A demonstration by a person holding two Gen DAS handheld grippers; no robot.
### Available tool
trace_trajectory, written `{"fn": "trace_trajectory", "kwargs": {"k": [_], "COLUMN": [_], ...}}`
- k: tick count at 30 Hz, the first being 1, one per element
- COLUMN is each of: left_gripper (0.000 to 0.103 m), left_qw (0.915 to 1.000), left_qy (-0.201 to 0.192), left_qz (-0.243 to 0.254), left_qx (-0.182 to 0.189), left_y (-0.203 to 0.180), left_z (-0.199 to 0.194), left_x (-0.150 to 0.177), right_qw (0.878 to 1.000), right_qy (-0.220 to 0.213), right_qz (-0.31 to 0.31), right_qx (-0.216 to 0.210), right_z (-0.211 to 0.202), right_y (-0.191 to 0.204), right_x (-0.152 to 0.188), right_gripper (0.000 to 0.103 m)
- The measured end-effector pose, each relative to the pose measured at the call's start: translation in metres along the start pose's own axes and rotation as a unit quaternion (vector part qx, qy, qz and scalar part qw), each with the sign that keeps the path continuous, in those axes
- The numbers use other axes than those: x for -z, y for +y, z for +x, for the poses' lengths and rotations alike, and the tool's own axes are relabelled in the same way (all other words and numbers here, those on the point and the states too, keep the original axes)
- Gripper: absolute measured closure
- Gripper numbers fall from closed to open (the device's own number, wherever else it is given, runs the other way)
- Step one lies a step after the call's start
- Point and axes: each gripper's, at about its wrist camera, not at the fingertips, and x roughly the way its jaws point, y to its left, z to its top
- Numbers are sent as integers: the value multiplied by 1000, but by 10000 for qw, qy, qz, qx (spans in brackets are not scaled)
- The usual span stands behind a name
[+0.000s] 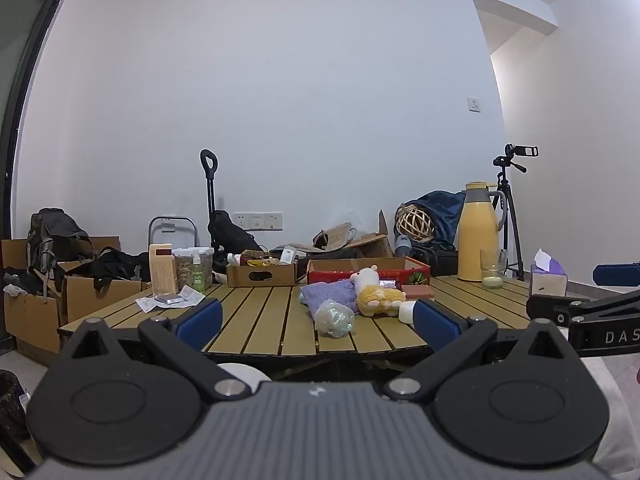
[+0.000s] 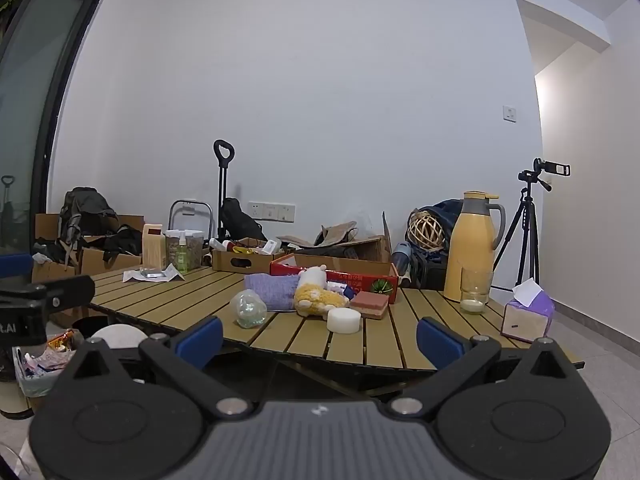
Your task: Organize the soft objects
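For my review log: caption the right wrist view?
Open right tool faces plush toy, purple towel, sponges on slatted table.

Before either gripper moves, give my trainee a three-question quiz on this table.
1. True or false: the plush toy lies inside the red box.
2. What stands right behind the glass?
3. Which lies nearest the table's front edge: A towel, B white round sponge, C tissue box?

Key: 1 false, it lies on the table in front of it. 2 the yellow jug. 3 B.
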Motion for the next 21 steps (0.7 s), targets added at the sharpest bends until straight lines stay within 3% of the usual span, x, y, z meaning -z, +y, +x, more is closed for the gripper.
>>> {"fn": "trace_trajectory", "kwargs": {"k": [21], "left_gripper": [0], "left_qw": [10000], "left_qy": [-74], "left_qz": [24], "left_qx": [-15], "left_y": [-1], "left_z": [-3], "left_x": [-5], "right_qw": [9999], "right_qy": [-92], "right_qz": [-36], "right_qx": [17], "right_z": [-9], "right_y": [1], "right_x": [-2], "right_gripper": [0]}}
